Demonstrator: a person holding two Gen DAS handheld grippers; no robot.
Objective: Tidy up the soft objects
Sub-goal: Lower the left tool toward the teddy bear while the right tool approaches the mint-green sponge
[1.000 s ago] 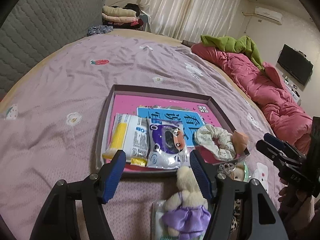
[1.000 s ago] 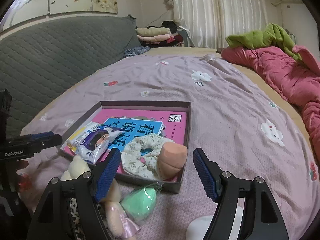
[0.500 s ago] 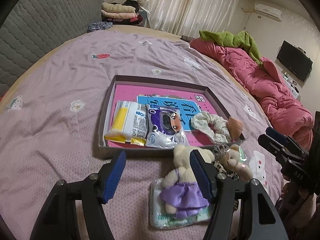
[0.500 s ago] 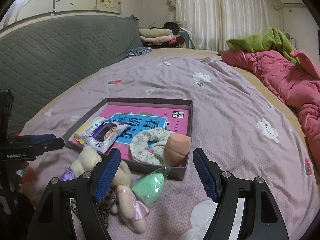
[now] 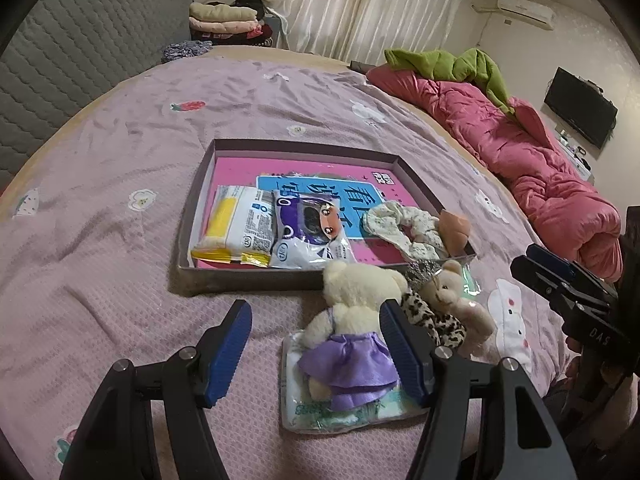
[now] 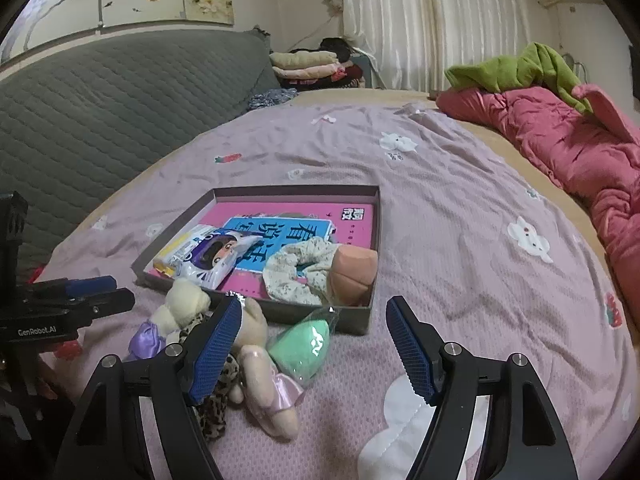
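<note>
A shallow box [image 5: 188, 240] [image 6: 362, 320] lies on the bed and holds two tissue packs [image 5: 236, 226], a floral scrunchie [image 5: 404, 226] [image 6: 296, 276] and a peach sponge [image 6: 354, 272]. In front of it lie a cream bear in a purple dress [image 5: 352, 328] [image 6: 176, 316] on a tissue pack [image 5: 320, 412], a bear in a pink dress [image 6: 260, 372], a leopard scrunchie [image 5: 432, 320] and a bagged green sponge [image 6: 302, 346]. My left gripper [image 5: 316, 348] is open, low over the purple bear. My right gripper [image 6: 314, 344] is open above the green sponge.
The lilac bedspread [image 5: 120, 160] spreads all round the box. A pink quilt [image 5: 540, 160] with a green garment [image 6: 520, 68] lies along the right side. A grey headboard [image 6: 100, 92] and folded clothes [image 6: 312, 62] stand at the back.
Both grippers have pulled back from the box toward me, bringing the bears, the leopard scrunchie and the green sponge fully into view. Both stay open.
</note>
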